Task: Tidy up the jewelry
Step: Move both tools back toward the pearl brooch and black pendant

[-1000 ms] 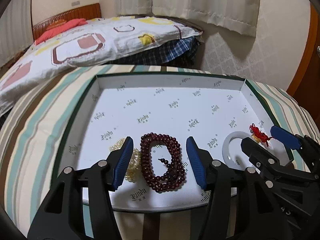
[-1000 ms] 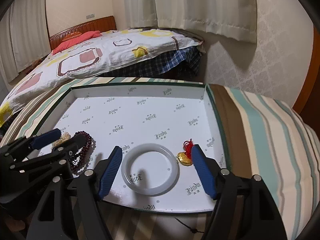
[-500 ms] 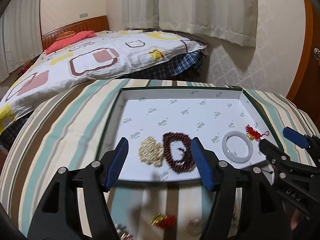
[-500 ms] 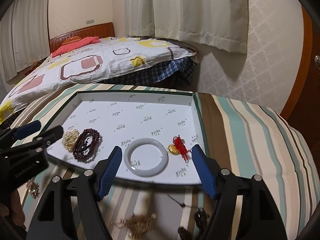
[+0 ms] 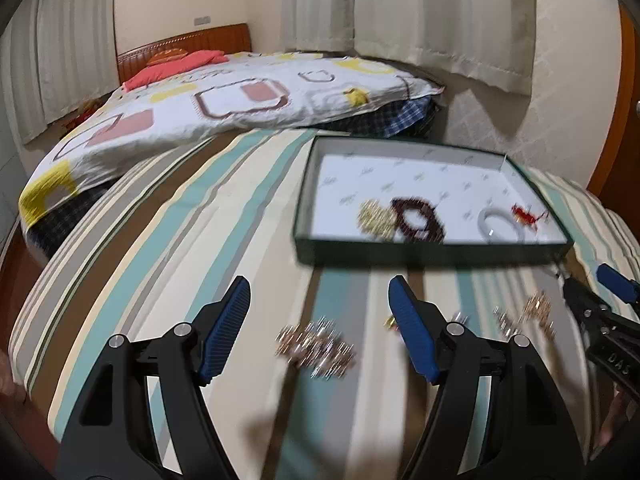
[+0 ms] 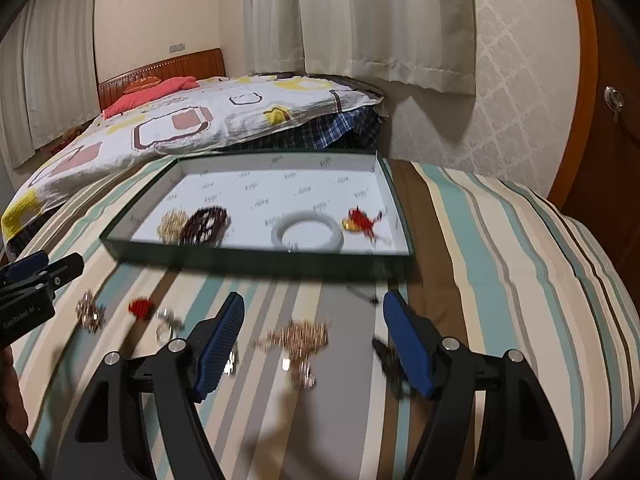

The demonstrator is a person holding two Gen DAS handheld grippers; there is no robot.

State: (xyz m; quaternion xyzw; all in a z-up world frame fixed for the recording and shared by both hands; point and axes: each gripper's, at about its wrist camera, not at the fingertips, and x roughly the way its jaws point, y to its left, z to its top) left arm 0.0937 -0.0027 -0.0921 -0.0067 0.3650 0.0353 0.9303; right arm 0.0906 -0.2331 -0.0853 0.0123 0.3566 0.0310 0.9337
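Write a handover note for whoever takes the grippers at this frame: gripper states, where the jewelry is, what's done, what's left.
Left gripper: jaws opening, nothing between them.
Right gripper: open, empty.
In the tray: pearl strand, dark bead bracelet, white bangle, gold charm on red cord.
Loose on the striped cover, in front of the tray: gold chain cluster, red piece, smaller blurred pieces.
Done: four pieces in the tray. Left: move the loose ones in.

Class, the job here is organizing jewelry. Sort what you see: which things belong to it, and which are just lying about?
Part of the job:
tray
white bangle
dark bead bracelet
loose gold jewelry
left gripper, jaws opening, empty
right gripper, empty

Just lying about:
quilt
curtains
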